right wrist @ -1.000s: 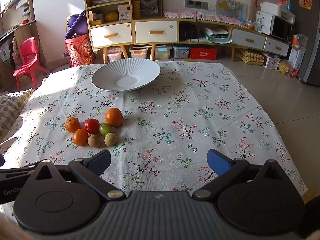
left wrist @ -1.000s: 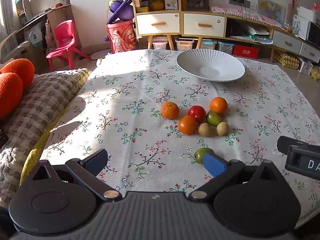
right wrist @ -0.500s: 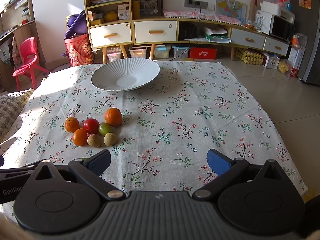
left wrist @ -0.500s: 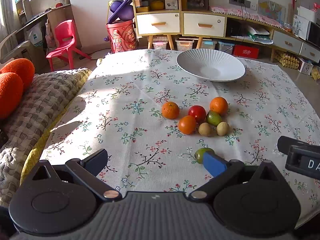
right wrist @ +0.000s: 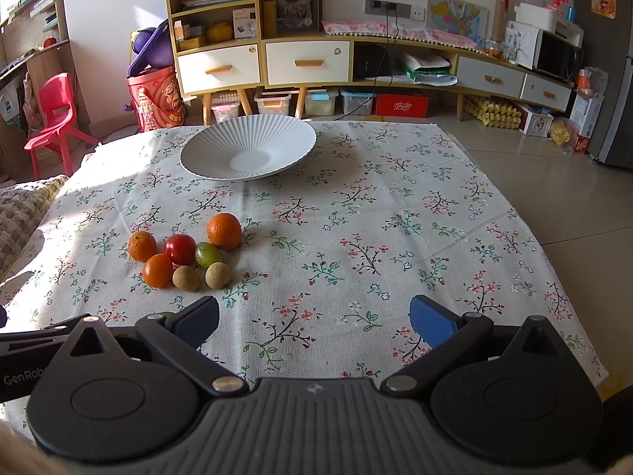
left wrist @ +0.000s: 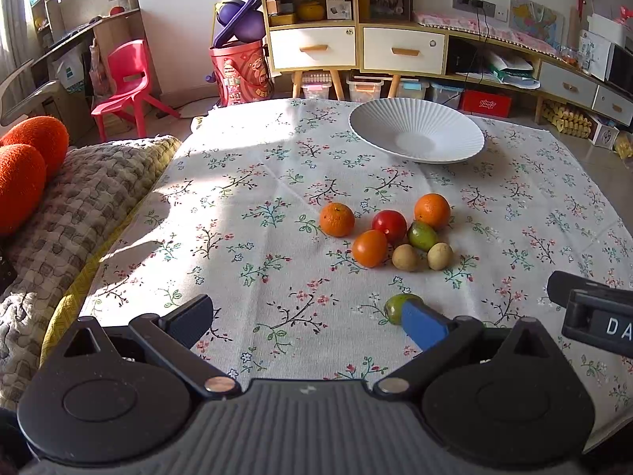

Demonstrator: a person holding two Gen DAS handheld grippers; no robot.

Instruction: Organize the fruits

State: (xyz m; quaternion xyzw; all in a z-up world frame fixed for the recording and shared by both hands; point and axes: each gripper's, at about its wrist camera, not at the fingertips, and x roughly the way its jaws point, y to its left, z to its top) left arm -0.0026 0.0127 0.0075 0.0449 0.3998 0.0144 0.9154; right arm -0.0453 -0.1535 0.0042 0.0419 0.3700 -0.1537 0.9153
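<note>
A white ribbed bowl [left wrist: 417, 130] [right wrist: 249, 146] stands empty at the far side of the floral tablecloth [left wrist: 257, 198]. A cluster of fruit lies mid-table: two oranges [left wrist: 336, 219] [left wrist: 432, 211], a red tomato [left wrist: 389, 225], an orange tomato [left wrist: 369, 248], a green fruit [left wrist: 422, 235] and two tan round fruits [left wrist: 404, 257]. A lone green fruit [left wrist: 393, 307] lies just past my left gripper's right finger. My left gripper [left wrist: 306, 322] is open and empty. My right gripper [right wrist: 314, 322] is open and empty, right of the cluster [right wrist: 186, 251].
A knitted blanket [left wrist: 59, 206] and orange cushions [left wrist: 23, 170] lie along the table's left edge. The other gripper's body [left wrist: 593, 312] shows at the right. Cabinets, a red chair [left wrist: 126, 83] and storage boxes stand behind the table.
</note>
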